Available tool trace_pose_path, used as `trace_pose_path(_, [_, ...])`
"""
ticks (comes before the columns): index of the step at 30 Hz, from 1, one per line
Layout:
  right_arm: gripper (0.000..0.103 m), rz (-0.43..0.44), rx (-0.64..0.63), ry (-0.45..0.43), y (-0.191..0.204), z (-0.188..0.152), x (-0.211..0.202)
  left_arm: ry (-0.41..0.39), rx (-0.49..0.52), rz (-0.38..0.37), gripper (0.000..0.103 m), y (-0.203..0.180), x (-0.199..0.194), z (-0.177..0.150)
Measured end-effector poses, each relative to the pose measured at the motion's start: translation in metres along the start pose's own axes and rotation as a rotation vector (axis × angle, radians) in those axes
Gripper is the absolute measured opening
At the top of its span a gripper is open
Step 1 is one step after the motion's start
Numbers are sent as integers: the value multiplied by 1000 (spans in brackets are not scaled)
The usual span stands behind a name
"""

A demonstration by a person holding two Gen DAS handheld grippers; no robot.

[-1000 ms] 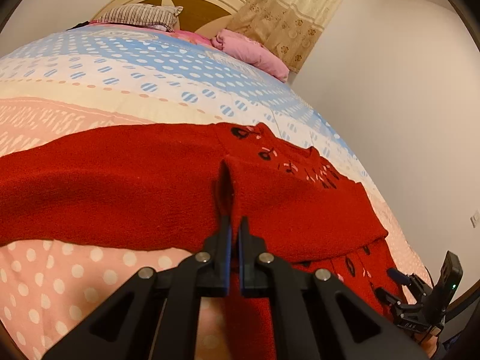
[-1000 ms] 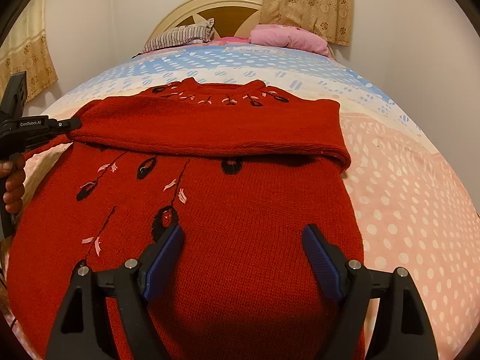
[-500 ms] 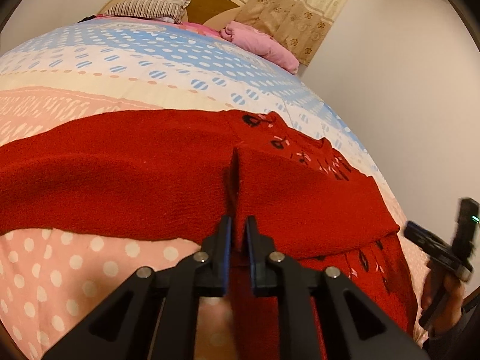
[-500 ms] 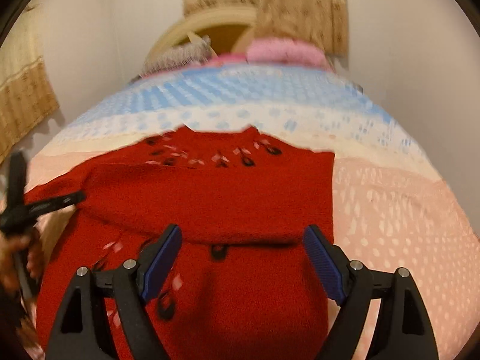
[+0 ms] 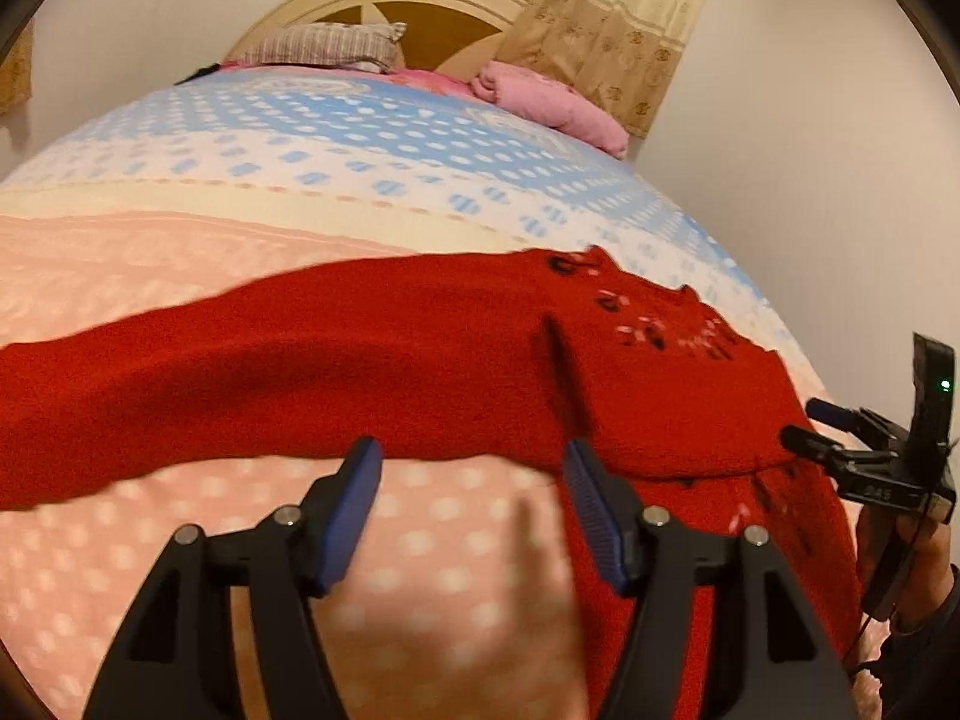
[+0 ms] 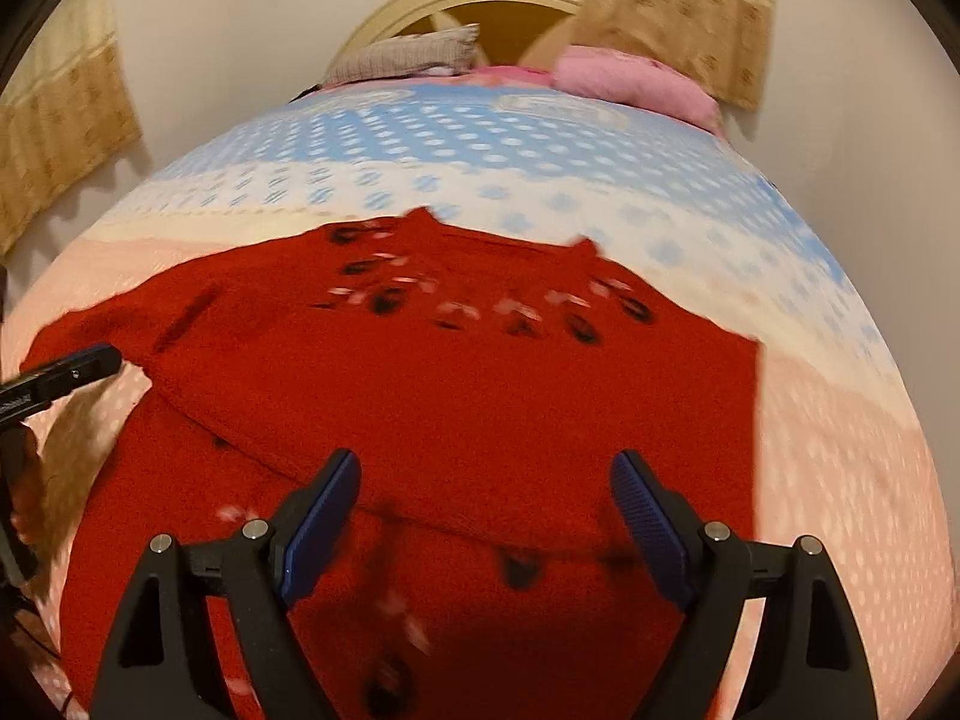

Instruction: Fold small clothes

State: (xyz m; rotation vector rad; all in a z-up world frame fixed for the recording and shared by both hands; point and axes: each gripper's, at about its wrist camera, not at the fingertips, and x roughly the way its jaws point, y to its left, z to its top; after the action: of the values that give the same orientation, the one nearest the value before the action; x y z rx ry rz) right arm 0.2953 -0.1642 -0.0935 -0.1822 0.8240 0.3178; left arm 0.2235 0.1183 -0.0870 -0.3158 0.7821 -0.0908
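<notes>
A red knitted sweater [image 6: 456,396] with a dark flower pattern lies flat on the bed, one sleeve folded across its chest. In the left wrist view the other sleeve [image 5: 252,372] stretches out to the left. My left gripper [image 5: 474,510] is open and empty, just in front of that sleeve's lower edge, over the bedspread. My right gripper [image 6: 483,516] is open and empty, hovering over the sweater's middle near the folded sleeve's edge. It also shows at the right edge of the left wrist view [image 5: 840,450].
The bed has a pink, cream and blue dotted bedspread [image 5: 300,138]. A striped pillow [image 5: 324,48] and a pink pillow [image 5: 552,105] lie by the headboard [image 5: 420,6]. Curtains [image 5: 606,24] hang behind. A white wall runs along the bed's right side.
My left gripper has opened and let go of the folded sleeve, drawing back from it. My right gripper has moved up the sweater toward the folded sleeve, still open.
</notes>
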Motion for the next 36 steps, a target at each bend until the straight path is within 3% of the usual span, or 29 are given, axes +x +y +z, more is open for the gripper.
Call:
trace_pose_path(6, [86,153,-98,59,66,-1,40,-11,-8,131,66,50,-29,-6])
trace_pose_path(9, [86,116,-164,28,87,-9,41,-16,-35,217,67,85,-46,-11])
trace_pose_path(16, [89,120,-123,22,82,-15,47,-32,-163,398,71,168,-78,-26])
trace_pose_path(25, [92,85,-125,13,84,-17,44,-59,-324,435,71,221,-93,-36])
trace_pose_path(36, [94,58,-128,0,85,-19,42,-82,-308,470,67,231,-72,-14])
